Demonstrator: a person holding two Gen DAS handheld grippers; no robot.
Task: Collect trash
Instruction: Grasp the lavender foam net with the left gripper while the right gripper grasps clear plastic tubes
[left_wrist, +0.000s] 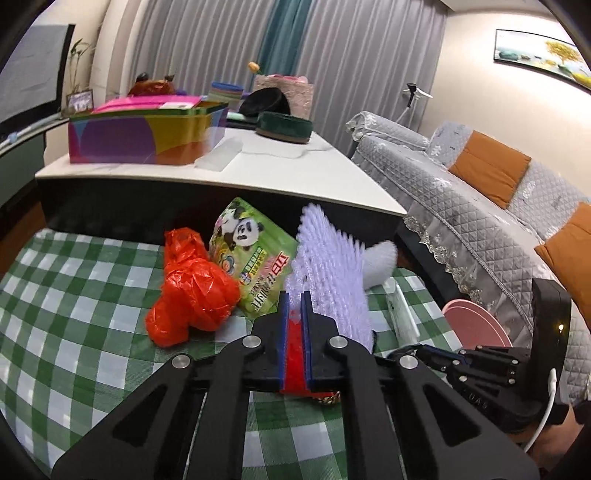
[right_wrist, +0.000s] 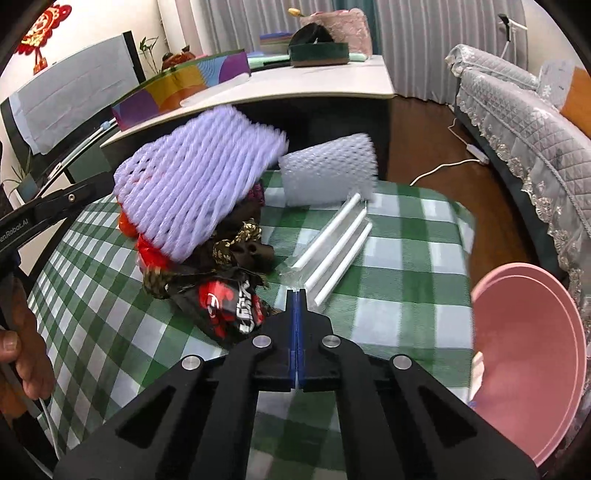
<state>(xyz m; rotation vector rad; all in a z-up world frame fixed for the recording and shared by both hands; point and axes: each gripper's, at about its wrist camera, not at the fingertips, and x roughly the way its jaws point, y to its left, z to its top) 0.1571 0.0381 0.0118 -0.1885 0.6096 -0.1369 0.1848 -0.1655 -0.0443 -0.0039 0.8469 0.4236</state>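
From the left wrist, our left gripper (left_wrist: 294, 300) pinches the purple foam net (left_wrist: 328, 266) above the checked cloth (left_wrist: 74, 295); the red bag (left_wrist: 192, 288) and panda packet (left_wrist: 251, 254) remain. From the right wrist, our right gripper (right_wrist: 296, 295) hovers low, jaws together on nothing, beside the straws (right_wrist: 332, 251), black wrapper (right_wrist: 229, 306) and pink basin (right_wrist: 532, 354), which looks nearly empty.

**Camera placement: two wrist fisheye views over one table**

Left wrist view: looks forward along its fingers, low and close over the checked tablecloth (left_wrist: 74, 295), facing the white desk (left_wrist: 258, 173). Right wrist view: sits slightly higher, looking across the same cloth toward that desk. Shared field: purple foam net (left_wrist: 328, 273), pink basin (right_wrist: 528, 354), sofa (left_wrist: 480, 192), desk.
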